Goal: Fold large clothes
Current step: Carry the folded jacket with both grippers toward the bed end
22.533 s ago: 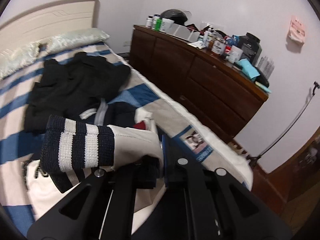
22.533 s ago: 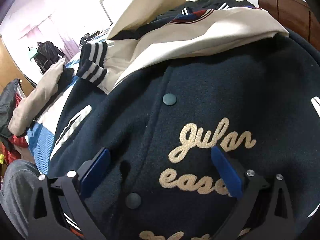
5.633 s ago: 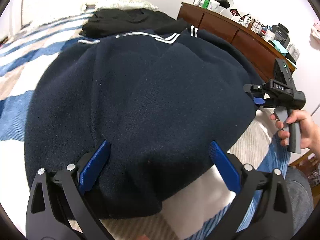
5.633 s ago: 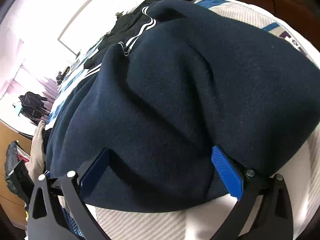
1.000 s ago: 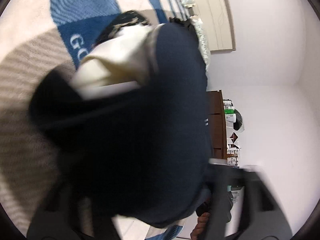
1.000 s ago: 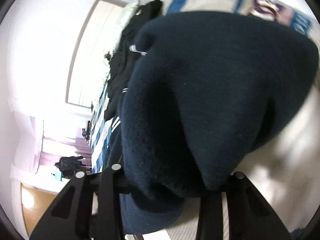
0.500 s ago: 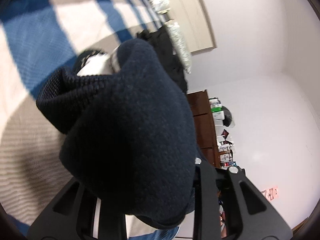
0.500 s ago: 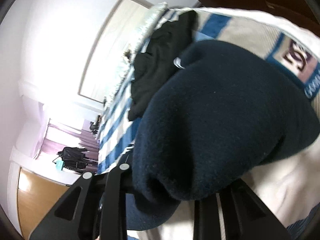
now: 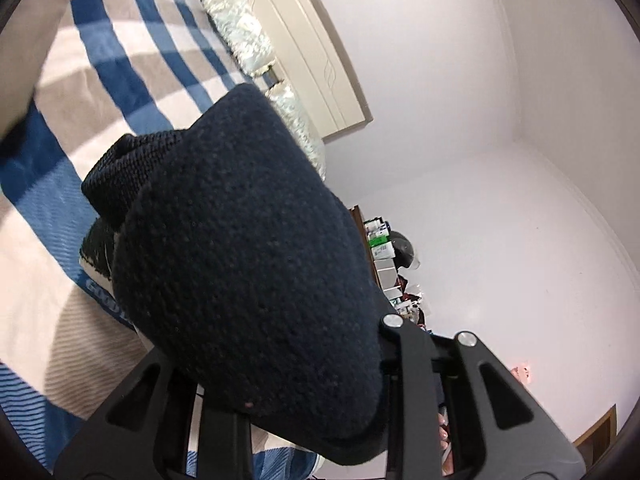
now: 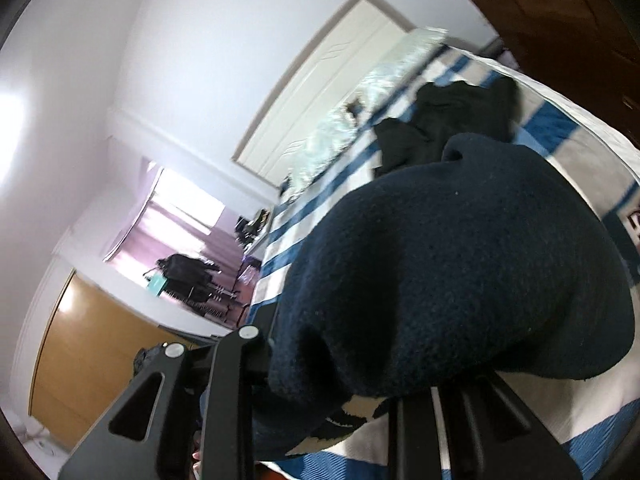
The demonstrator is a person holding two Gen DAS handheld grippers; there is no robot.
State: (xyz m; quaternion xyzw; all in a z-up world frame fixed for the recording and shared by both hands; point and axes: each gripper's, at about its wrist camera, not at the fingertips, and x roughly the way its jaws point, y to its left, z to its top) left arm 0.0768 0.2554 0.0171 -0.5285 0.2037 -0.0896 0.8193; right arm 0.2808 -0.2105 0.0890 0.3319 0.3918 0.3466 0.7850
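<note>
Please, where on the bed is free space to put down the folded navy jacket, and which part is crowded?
The striped bedspread is bare between the pillows by the headboard and the navy jacket, toward the bed's far side. Beside the black clothes, toward the dresser, it is crowded; the dresser top is cluttered.

Straight ahead of both your grippers the way is blocked: the navy jacket [image 9: 248, 264] bulges over the left gripper [image 9: 316, 420], and the same bundle fills the view past the right gripper [image 10: 332, 392]. Below you, the striped bedspread [image 9: 120, 52] lies open toward the pillows [image 9: 240, 36] and the headboard [image 9: 320, 56], which close off that end. On your right side a heap of black clothes [image 10: 448, 124] sits on the bed just beyond the jacket. The wooden dresser [image 10: 560, 20], crowded with bottles [image 9: 380, 236] on top, walls in the bed's far edge.
</note>
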